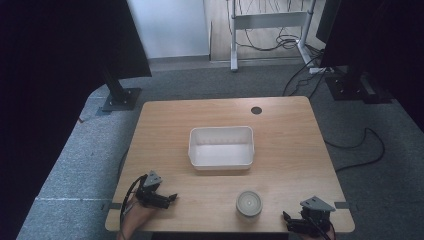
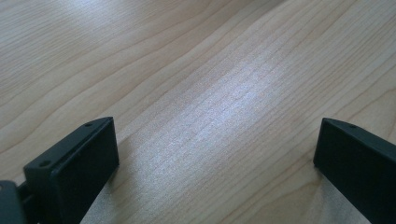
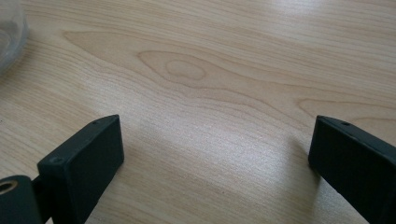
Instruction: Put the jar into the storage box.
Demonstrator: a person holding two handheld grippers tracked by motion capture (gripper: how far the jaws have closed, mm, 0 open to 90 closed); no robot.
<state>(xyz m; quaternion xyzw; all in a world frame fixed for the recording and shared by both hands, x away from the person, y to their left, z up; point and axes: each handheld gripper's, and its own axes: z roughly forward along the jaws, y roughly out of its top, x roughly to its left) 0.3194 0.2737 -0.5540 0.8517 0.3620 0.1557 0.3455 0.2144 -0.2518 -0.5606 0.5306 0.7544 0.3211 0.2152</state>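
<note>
The wooden worktop (image 1: 280, 150) is the largest thing here, a light rectangular surface with rounded corners and a small dark round hole (image 1: 256, 110) near its far edge. Near its middle stands a white rectangular plastic bin (image 1: 221, 159), open at the top and with nothing visible inside. Closer to the person, and a little to the right of the middle, a small round container with a pale lid (image 1: 248, 203) stands upright on the wood, well apart from the bin. The left tool (image 1: 170, 198) is at the near left corner of the worktop, held by a hand (image 1: 135, 216) that comes in from the bottom edge, and it points to the right, toward the round container. In the left gripper view its two black jaws are spread wide, with only bare wood grain between them, so it holds nothing. The right tool (image 1: 288, 220) lies at the near right corner, just beside the round container but not touching it. In the right gripper view its jaws are also wide apart over bare wood, holding nothing, and a curved pale edge of the round container (image 3: 10, 37) shows at the upper left corner.
</note>
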